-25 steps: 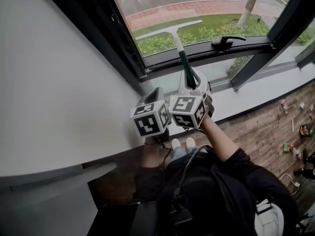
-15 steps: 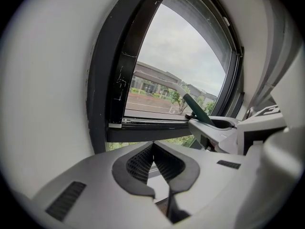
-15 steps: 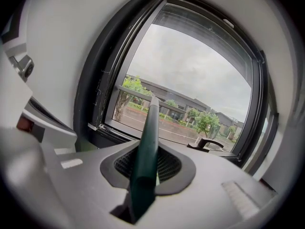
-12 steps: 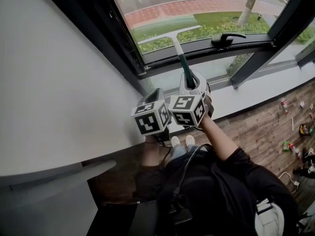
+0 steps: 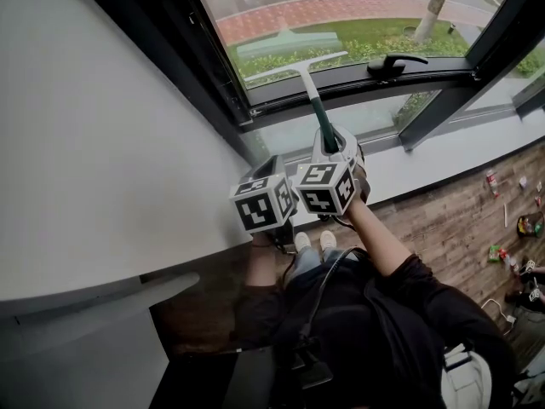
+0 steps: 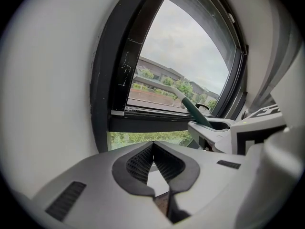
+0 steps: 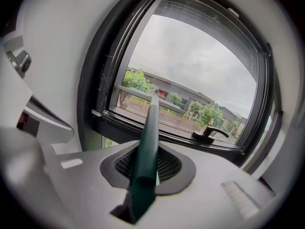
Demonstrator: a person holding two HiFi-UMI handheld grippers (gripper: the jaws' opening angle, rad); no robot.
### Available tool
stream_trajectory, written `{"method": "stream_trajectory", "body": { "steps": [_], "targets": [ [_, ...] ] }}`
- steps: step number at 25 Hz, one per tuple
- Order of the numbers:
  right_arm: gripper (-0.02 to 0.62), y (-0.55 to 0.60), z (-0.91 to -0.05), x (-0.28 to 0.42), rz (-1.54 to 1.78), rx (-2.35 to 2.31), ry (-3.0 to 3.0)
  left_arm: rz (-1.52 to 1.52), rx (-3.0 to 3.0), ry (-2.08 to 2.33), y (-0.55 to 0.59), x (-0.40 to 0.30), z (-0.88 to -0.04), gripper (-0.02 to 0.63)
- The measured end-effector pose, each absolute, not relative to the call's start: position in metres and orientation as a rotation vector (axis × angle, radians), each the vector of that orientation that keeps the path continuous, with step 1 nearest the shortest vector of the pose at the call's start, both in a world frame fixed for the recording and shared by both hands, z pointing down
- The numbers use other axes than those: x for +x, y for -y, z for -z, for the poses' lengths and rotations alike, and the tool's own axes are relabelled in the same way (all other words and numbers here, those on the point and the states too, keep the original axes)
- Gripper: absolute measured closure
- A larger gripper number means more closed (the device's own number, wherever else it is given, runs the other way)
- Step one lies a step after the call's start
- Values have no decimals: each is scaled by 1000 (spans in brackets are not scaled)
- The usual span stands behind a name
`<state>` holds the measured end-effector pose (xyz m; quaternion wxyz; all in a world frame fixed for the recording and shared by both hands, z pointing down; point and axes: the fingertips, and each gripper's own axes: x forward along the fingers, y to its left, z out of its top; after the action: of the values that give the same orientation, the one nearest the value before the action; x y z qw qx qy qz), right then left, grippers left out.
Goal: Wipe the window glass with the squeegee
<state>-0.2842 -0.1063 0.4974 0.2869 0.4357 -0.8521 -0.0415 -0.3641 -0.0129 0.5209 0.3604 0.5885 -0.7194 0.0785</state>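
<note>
The squeegee has a dark green handle [image 5: 322, 118] and a pale blade [image 5: 296, 65] lying against the window glass [image 5: 358, 7], just above the lower dark frame. My right gripper [image 5: 329, 143] is shut on the handle's lower end. In the right gripper view the handle [image 7: 148, 137] runs up from between the pads of that gripper [image 7: 147, 151] to the blade [image 7: 138, 93]. My left gripper [image 5: 271, 167] hangs just left of the right one, shut and empty. In the left gripper view its own pads [image 6: 153, 146] meet, and the squeegee handle [image 6: 193, 111] shows to the right.
A black window handle [image 5: 393, 63] sits on the lower frame right of the blade. A white wall [image 5: 102, 126] fills the left. A pale sill [image 5: 443, 156] runs below the window. Small items lie on the wooden floor [image 5: 511, 228] at the right. The person's shoes [image 5: 311, 244] show below.
The squeegee blade has slid down the glass toward the lower frame. Both grippers have stayed close together and barely shifted.
</note>
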Motion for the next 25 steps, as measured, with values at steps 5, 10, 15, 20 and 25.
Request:
{"method": "stream_trajectory", "body": {
  "steps": [5, 10, 15, 20, 25],
  "targets": [
    [532, 106, -509, -284, 119, 1146, 2259, -206, 1503, 1849, 9, -364, -527, 603],
    [532, 103, -515, -285, 111, 1132, 2249, -206, 1490, 1847, 5, -365, -530, 603],
    [532, 102, -523, -284, 105, 1121, 2235, -208, 1478, 1844, 2, -365, -535, 603],
    [532, 101, -526, -282, 100, 1115, 2223, -213, 1476, 1839, 2, -363, -537, 603],
    [532, 100, -531, -281, 99, 1108, 2212, -218, 1476, 1836, 0, -362, -538, 603]
  ]
}}
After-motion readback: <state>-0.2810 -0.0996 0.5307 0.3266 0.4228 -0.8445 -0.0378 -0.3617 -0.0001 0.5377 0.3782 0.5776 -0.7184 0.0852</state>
